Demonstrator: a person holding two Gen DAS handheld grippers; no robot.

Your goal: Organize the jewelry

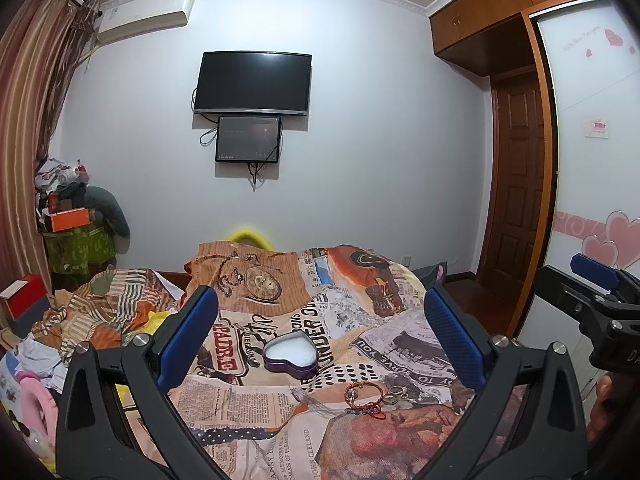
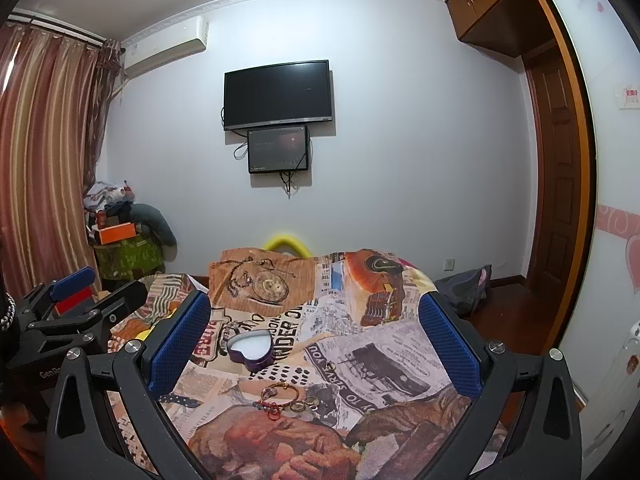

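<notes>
On the bed: bracelet [image 2: 280, 393], rings [image 2: 305, 404] beside heart tin [image 2: 252, 350]
Left gripper [image 1: 320, 336]: spread, empty
Right gripper [image 2: 314, 338]: spread, empty
Handling: bracelet light, stiff; pinch its band

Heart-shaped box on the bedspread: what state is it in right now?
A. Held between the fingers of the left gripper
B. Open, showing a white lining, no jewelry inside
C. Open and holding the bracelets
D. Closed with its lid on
B: the purple heart-shaped box lies open with a bare white lining, while the bracelets and rings lie on the bedspread nearer the cameras, apart from it.
</notes>
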